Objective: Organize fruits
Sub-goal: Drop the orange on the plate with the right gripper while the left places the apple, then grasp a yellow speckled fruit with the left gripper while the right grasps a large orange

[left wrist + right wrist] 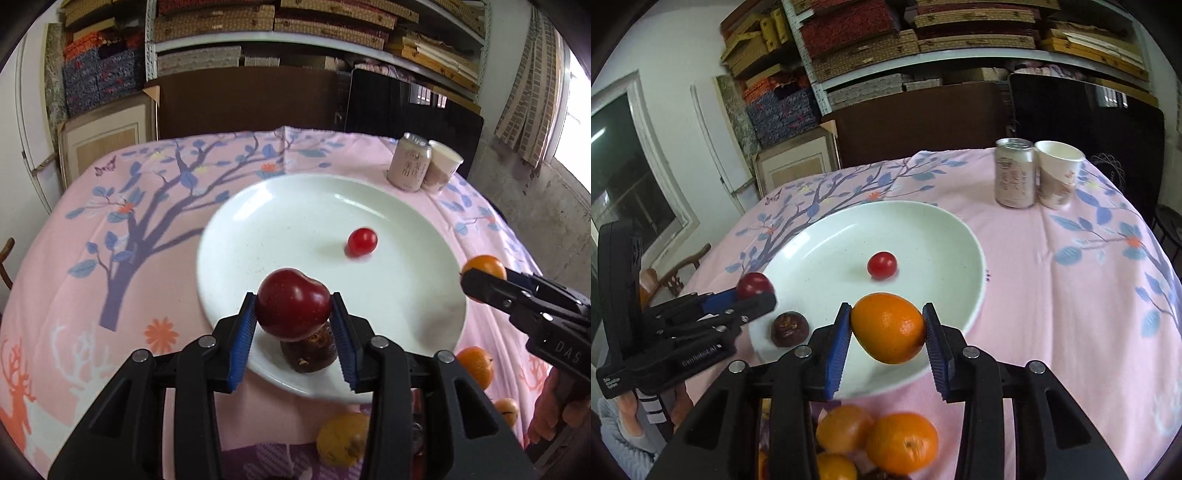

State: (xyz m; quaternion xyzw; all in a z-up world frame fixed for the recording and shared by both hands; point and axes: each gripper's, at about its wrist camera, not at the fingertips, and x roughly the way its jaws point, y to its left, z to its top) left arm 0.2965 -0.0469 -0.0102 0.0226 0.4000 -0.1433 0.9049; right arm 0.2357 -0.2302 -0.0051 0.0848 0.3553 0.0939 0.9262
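My left gripper [293, 314] is shut on a dark red plum [293, 308], held above the near edge of the white plate [295, 206]. My right gripper [888, 326] is shut on an orange [889, 328] over the plate's [820, 236] near rim. On the plate lie a cherry tomato [362, 242] [882, 264] and a dark brown wrinkled fruit [310, 350] [789, 328]. In the left wrist view the right gripper [471, 280] shows at the right with the orange [484, 266]. In the right wrist view the left gripper [757, 295] holds the plum [754, 285] at the left.
A pink can [409, 162] [1014, 172] and a paper cup [441, 164] [1058, 173] stand at the table's far right. Loose oranges [905, 441] and a yellow fruit [341, 439] lie near the front edge. The tablecloth [110, 258] is pink. Shelves of boxes fill the background.
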